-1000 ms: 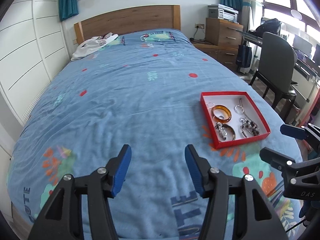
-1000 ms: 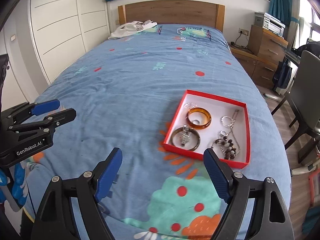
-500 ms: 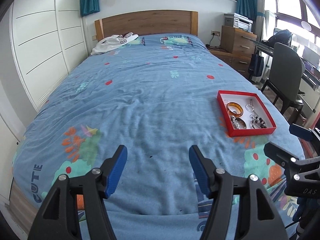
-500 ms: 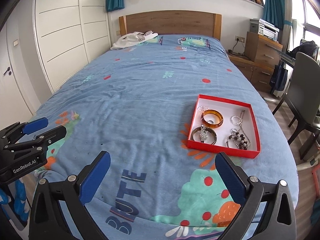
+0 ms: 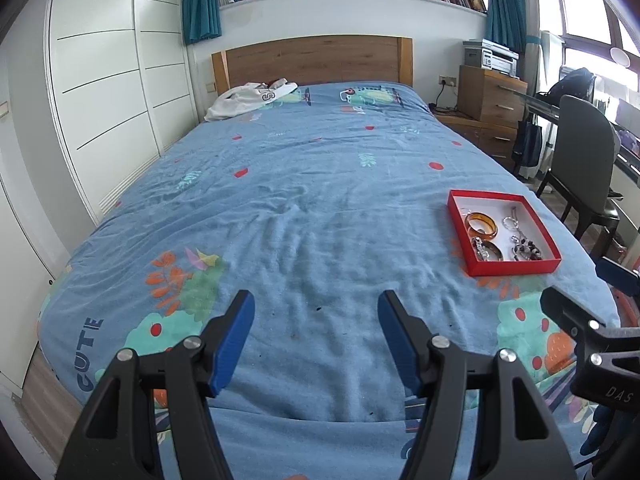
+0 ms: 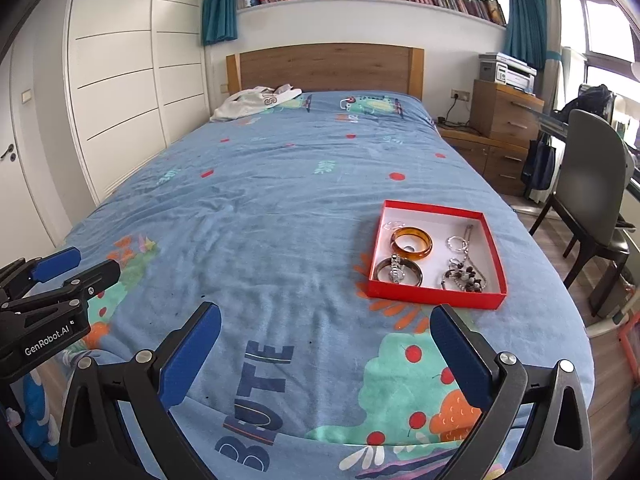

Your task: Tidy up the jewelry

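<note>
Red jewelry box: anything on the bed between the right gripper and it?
Nothing visible. Only bare blue bedspread lies between the open, empty right gripper and the red jewelry box. The left gripper sits off to the side, clear of that path.

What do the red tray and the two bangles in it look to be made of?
Red tray: likely cardboard, matte red outside and white inside, with thin straight walls. Amber bangle: looks like glossy translucent resin or plastic, since light glows through its orange band. Dark bangle: brown and shiny, maybe resin or horn; the silvery piece lying across it looks like metal. Too small to be sure.
</note>
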